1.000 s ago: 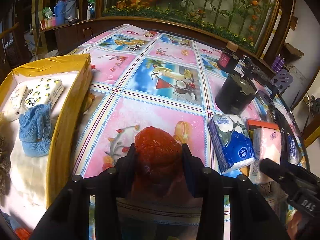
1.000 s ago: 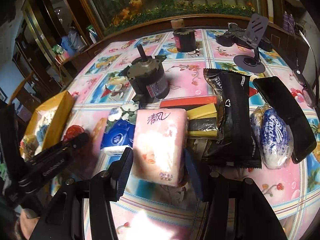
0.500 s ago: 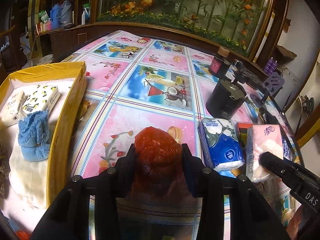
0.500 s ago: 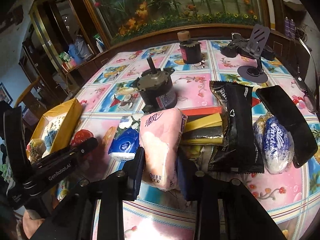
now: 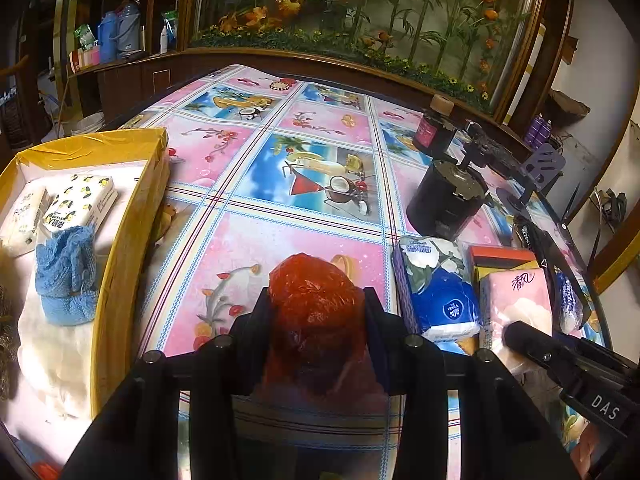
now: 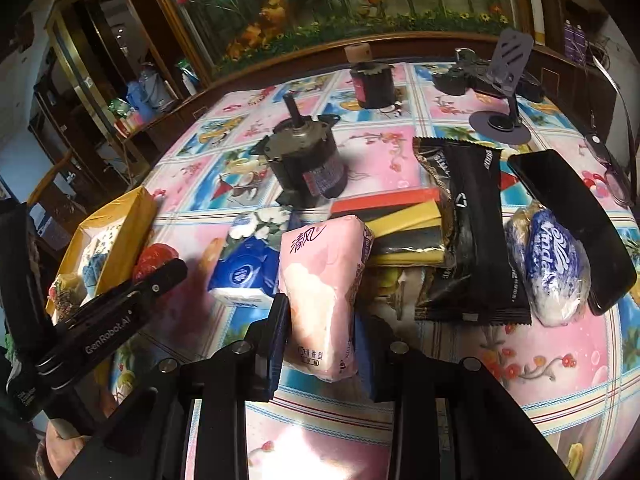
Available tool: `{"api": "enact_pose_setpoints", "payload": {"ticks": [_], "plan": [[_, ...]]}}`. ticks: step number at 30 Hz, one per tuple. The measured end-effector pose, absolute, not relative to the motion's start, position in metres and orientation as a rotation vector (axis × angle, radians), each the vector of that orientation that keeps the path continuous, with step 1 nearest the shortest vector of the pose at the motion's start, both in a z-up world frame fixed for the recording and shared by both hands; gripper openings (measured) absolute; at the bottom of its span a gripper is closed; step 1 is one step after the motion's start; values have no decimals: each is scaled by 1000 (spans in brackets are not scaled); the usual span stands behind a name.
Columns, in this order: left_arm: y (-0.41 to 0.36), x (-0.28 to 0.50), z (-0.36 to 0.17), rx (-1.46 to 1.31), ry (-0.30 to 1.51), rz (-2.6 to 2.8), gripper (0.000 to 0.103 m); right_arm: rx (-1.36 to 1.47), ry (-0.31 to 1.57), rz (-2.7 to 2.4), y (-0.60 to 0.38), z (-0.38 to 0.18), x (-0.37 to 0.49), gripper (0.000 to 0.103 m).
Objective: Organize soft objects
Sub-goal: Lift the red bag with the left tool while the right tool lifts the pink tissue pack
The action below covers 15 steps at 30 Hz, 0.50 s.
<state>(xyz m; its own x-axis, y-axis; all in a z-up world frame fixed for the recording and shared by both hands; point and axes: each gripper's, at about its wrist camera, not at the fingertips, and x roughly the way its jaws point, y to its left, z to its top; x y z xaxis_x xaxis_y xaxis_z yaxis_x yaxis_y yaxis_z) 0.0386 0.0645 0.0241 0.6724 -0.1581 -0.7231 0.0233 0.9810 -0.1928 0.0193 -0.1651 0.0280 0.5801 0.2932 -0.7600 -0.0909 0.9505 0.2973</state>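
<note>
We note the yellow tray [image 5: 120,216] as landmark. Left tool [image 5: 318,316] clamps a red bundle [image 5: 316,304] just right of the tray; it is the nearer. Right tool [image 6: 320,332] pinches the pink tissue pack [image 6: 324,280], long axis along the fingers, farther right, beyond the blue pack [image 6: 244,276].

Both tools angle downward, the left tool [image 5: 318,322] and right tool [image 6: 320,334] each clamped narrow.
</note>
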Motion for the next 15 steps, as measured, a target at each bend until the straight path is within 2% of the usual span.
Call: {"api": "enact_pose_setpoints", "payload": {"ticks": [9, 15], "plan": [[63, 39, 23, -168, 826, -108, 41, 229, 909, 210, -166, 29, 19, 33], [62, 39, 24, -167, 822, -107, 41, 200, 817, 196, -165, 44, 10, 33]]}}
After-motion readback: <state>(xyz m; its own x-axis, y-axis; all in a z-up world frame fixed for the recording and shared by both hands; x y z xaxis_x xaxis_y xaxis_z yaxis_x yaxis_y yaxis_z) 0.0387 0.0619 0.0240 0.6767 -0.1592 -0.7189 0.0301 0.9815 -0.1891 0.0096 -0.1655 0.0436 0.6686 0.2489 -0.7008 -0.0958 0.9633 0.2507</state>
